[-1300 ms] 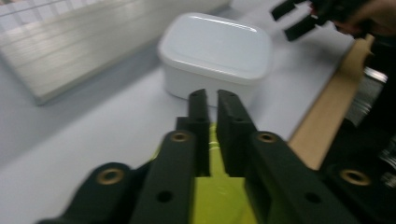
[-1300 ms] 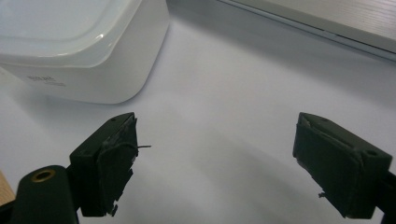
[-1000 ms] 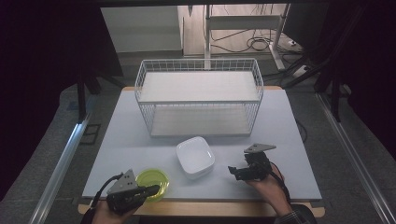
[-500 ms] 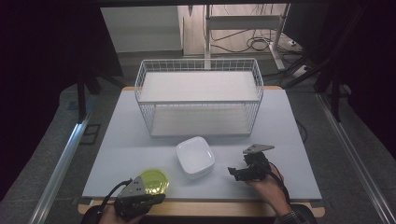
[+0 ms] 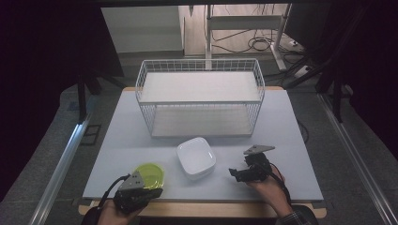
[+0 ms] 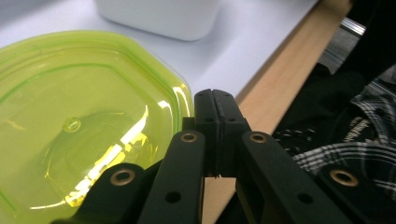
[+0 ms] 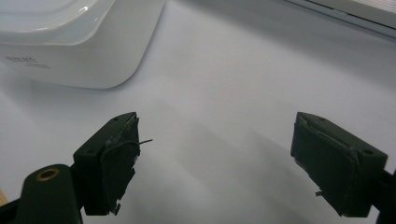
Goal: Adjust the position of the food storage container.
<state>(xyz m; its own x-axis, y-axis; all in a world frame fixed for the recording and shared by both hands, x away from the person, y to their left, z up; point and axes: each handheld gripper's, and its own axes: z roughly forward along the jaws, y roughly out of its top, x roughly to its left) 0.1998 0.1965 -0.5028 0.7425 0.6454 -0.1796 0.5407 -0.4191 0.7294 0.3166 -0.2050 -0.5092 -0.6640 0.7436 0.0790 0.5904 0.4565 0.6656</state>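
Left gripper clenched beside the green plate, right gripper spread near the white dish.

The left gripper (image 5: 149,191) sat clenched and empty at the near rim of the green plate (image 5: 150,175) on the table (image 5: 117,136). The right gripper (image 7: 215,163), jaws spread and empty, faced the white dish (image 5: 196,157) just beside it; grasping it would likely mean advancing onto the rim.
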